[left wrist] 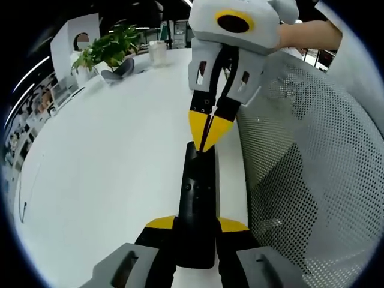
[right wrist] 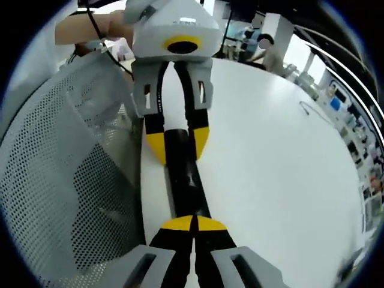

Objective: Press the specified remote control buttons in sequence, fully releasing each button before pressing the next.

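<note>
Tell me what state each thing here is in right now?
remote control: lying flat on the white table, gripped at one end.
left gripper: jaws closed on the sides of the remote control.
right gripper: jaws shut together, tips down at the remote's far end.
potted plant: upright, far across the table.
mesh chair back: beside the table edge.

Left claw (right wrist: 178,146) grips remote (right wrist: 183,174); right claw (right wrist: 194,223) seemingly closed.

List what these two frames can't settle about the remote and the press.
- Remote button labels: too small, left gripper view.
- Remote's near end: hidden between the left gripper jaws.
- Which button sits under the shut right gripper tips: covered, right gripper view.
- Whether the tips press down: can't tell.
</note>
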Demonstrator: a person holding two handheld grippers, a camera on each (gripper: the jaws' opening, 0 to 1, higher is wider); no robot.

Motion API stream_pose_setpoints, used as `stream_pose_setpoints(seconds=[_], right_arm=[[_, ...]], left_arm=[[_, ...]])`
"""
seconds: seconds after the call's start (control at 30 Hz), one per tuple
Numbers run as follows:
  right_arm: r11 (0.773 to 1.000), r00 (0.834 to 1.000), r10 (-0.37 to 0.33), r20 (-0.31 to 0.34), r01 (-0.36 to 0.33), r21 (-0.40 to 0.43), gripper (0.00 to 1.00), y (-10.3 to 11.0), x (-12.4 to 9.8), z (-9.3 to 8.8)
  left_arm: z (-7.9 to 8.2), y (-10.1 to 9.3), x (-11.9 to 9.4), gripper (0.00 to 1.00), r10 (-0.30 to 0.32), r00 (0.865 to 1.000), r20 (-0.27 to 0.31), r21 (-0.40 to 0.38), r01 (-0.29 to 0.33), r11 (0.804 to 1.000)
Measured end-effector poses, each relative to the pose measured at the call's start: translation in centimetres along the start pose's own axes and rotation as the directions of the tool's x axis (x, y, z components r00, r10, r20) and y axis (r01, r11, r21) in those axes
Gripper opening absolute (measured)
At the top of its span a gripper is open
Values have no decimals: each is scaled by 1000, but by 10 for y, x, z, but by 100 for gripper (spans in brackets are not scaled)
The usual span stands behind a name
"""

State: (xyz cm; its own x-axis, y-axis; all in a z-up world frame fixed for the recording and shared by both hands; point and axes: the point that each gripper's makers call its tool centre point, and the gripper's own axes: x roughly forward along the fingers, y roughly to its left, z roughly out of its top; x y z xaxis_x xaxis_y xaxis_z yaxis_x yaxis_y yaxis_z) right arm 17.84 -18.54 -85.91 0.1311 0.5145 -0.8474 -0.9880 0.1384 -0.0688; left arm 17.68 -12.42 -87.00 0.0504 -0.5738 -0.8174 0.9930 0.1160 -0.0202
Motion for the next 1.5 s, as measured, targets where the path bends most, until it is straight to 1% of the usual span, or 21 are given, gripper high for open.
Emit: stream_pose_setpoints(seconds=[0.1, 0.2, 0.3, 0.4, 0.47, 0.5, 0.57, 0.63, 0.67, 0.77, 0.83, 0.93, 0.97, 1.0, 1.07, 1.13, 1.17, 1.27, 1.3, 1.33, 1.5], right_arm=[[999, 999, 29, -21, -29, -32, 0, 1, 0, -1], [997, 997, 48, -69, -52, -56, 0, 2, 2, 0], [997, 991, 69, -114, -72, -26, 0, 1, 2, 0], [993, 987, 85, -140, -96, -72, 0, 2, 3, 0], [993, 987, 95, -130, -103, -59, 0, 1, 2, 0], [994, 988, 102, -114, -107, -34, 0, 1, 1, 0], [995, 991, 92, -95, -95, -24, 0, 1, 1, -1], [993, 995, 69, -66, -75, -95, 0, 2, 1, 0], [994, 996, 63, -56, -68, -85, 0, 3, 0, -1], [998, 998, 51, 22, -51, 26, 0, 1, -1, 1], [996, 997, 60, 44, -63, 67, 0, 1, -2, 1], [996, 998, 61, 33, -63, 67, 0, 1, -2, 2], [997, 998, 61, 25, -63, 54, 0, 1, -1, 3], [998, 998, 51, 19, -52, 19, 0, 0, -1, 5], [999, 999, 47, 24, -47, 1, 0, 0, 0, 12], [998, 997, 64, 36, -64, 3, 0, 1, 1, 17], [997, 997, 76, 29, -76, 3, 0, 4, 3, 17], [995, 996, 77, -46, -80, -60, 0, 7, 7, 6], [994, 998, 65, -9, -65, -85, 0, 6, 7, 13], [996, 998, 65, -25, -66, -58, 0, 7, 7, 11], [993, 996, 66, -52, -70, -97, 0, 5, 7, 11]], left_arm=[[0, 0, 0, 24, 0, 1000, -1, 3, 0, 1000], [0, 0, 0, 24, -3, 1000, -1, 6, 3, 1000], [0, -1, 0, 24, -5, 1000, -3, 10, 5, 1000], [0, -1, 0, 24, -7, 1000, 0, 10, 7, 1000], [0, -1, -1, 24, -10, 1000, 4, 9, 10, 1000], [0, -1, -1, 24, -11, 1000, 6, 8, 11, 1000], [0, -1, -1, 24, -12, 1000, 8, 8, 11, 1000], [0, 0, -1, 24, -13, 1000, 9, 7, 13, 1000], [0, 0, -1, 24, -13, 1000, 9, 7, 13, 1000], [0, -1, -1, 24, -15, 1000, 11, 7, 14, 1000], [0, -1, -1, 24, -16, 1000, 13, 5, 15, 1000], [0, 0, -1, 24, -18, 1000, 13, 3, 18, 1000], [0, 0, -1, 24, -19, 1000, 14, 4, 19, 1000], [0, 0, -1, 24, -21, 1000, 14, 3, 21, 1000], [0, -1, -1, 24, -21, 1000, 15, 4, 21, 1000], [0, -1, -1, 24, -20, 1000, 14, 6, 20, 1000], [0, -1, -1, 24, -20, 1000, 13, 7, 20, 1000], [0, -1, -1, 24, -19, 1000, 13, 7, 19, 1000], [0, -1, -1, 24, -19, 1000, 13, 11, 19, 1000], [0, -1, -1, 24, -19, 1000, 14, 8, 18, 1000], [0, 0, -1, 24, -18, 1000, 15, 10, 18, 1000]])
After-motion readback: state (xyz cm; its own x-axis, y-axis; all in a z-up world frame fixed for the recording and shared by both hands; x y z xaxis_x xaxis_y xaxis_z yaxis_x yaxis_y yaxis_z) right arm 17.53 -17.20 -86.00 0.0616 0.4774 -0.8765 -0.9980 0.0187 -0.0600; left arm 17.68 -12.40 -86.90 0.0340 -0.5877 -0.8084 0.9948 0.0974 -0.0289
